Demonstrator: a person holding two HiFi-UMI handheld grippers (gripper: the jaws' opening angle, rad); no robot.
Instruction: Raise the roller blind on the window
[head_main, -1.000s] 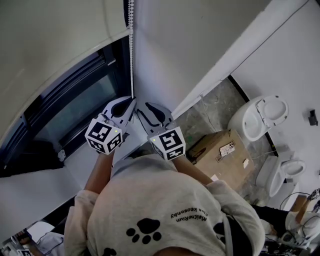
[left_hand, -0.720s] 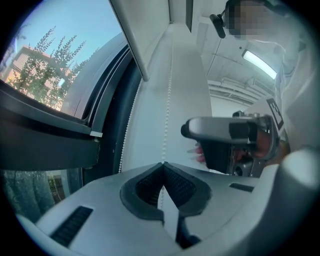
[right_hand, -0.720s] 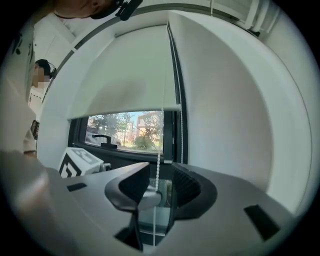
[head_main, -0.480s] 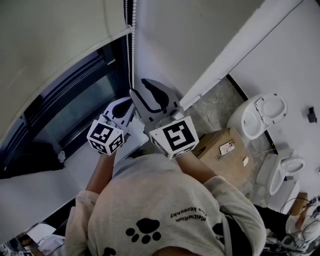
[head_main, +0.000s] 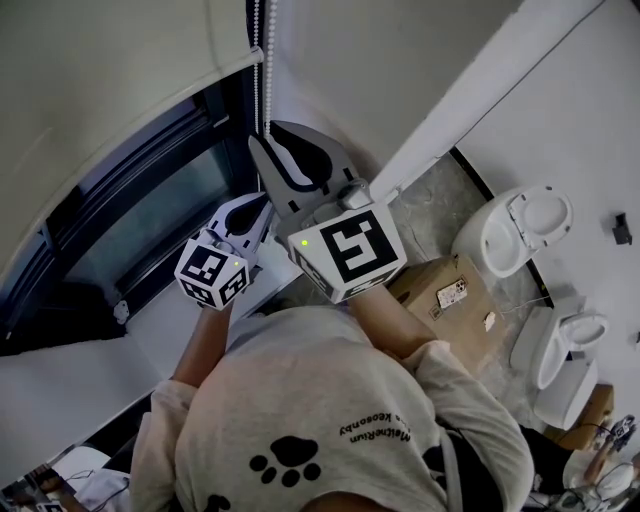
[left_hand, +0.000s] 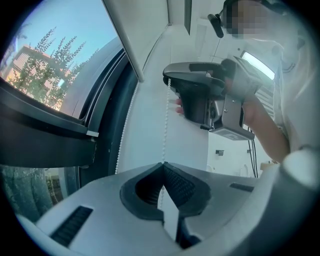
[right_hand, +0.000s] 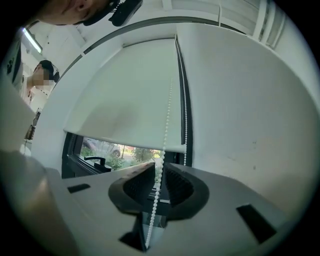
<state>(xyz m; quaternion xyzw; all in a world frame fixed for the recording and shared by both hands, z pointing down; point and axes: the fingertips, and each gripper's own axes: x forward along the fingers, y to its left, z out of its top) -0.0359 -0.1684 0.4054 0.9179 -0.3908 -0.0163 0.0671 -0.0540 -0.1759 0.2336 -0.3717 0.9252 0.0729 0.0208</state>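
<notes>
Dead centre of the head view, the right gripper (head_main: 266, 133) sits above the left gripper (head_main: 262, 205), both up against the bead chain (head_main: 268, 60). The right one's jaws have just been closing and now stand roughly half apart. Its own view shows the chain threading down the gap between the pads, not pinched yet. Lower down, the left gripper is fully closed with the chain clamped at its tips.

Out from there, the roller blind (head_main: 100, 80) fills the upper left, its bottom edge partway down the window (head_main: 150, 230), with dark glass showing beneath.

Here's the danger: pull down before those right pads bite and the beads just slide through. If the left lets go first, the chain goes slack and the blind could run back. The loop's second strand hangs just right of the jaws, and catching both would jam it.
</notes>
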